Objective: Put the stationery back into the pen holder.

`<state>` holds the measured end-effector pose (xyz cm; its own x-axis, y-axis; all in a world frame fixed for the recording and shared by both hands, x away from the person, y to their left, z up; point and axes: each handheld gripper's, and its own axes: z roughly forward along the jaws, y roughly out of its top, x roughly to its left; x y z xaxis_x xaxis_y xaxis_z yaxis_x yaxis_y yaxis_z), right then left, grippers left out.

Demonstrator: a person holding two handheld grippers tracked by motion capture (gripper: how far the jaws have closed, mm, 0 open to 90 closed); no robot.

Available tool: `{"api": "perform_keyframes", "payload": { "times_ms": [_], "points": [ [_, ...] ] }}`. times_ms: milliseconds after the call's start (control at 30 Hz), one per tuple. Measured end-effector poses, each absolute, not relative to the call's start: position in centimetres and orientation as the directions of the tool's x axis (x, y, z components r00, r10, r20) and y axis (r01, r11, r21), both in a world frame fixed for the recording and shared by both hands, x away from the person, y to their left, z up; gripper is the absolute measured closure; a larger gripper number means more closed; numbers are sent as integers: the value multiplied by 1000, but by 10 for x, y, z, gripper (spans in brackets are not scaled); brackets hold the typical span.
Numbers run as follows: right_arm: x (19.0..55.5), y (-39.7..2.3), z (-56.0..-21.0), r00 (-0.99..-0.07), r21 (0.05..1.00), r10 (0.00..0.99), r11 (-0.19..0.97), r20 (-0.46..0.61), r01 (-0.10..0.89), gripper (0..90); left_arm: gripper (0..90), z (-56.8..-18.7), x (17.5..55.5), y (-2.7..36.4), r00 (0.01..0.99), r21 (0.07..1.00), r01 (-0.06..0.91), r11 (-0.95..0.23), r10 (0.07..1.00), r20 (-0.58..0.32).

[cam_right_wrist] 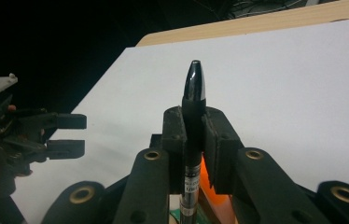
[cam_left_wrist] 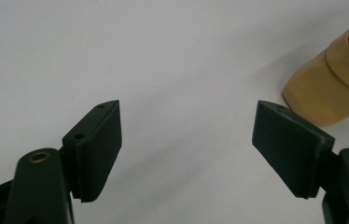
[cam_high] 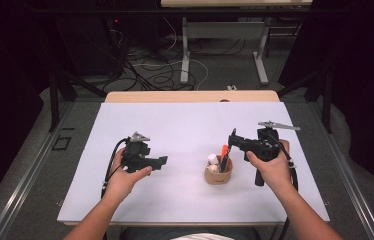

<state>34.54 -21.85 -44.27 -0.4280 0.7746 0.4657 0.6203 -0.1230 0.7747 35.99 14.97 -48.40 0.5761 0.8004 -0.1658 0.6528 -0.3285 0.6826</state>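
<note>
Jaws, right: the right gripper (cam_right_wrist: 193, 140) is clamped tight on a black pen (cam_right_wrist: 192, 116), whose capped tip stands up past the pads while its barrel runs down toward the cup.
Jaws, left: the left gripper (cam_left_wrist: 186, 149) stands wide apart with nothing between its pads, hovering over bare mat just beside the cup.
Cup: a tan paper cup (cam_high: 218, 173) sits upright between the 2 hands, holding an orange marker (cam_high: 223, 151) and a white-capped item (cam_high: 212, 159).
Progress: the pen looks either nearly seated in the cup or just lifted from it; which, I cannot tell. No loose pens lie on the mat.
Surface: a white mat (cam_high: 185, 125) covers a wooden table (cam_high: 192, 96).
Room: dark, with cables on the floor (cam_high: 150, 70) and a second table's legs (cam_high: 185, 55) behind.
</note>
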Motion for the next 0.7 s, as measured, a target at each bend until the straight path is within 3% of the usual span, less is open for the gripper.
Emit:
{"api": "perform_keyframes", "payload": {
  "times_ms": [200,700],
  "points": [
    [342,-215,-447,-447,789,787,-82,426,609,803,177,-485,361,152,564,683,656,-321,809,-162],
    [332,-207,-457,-500,826,804,18,323,564,800,177,-486,362,155,563,669,670,-321,807,-177]
  ]
}}
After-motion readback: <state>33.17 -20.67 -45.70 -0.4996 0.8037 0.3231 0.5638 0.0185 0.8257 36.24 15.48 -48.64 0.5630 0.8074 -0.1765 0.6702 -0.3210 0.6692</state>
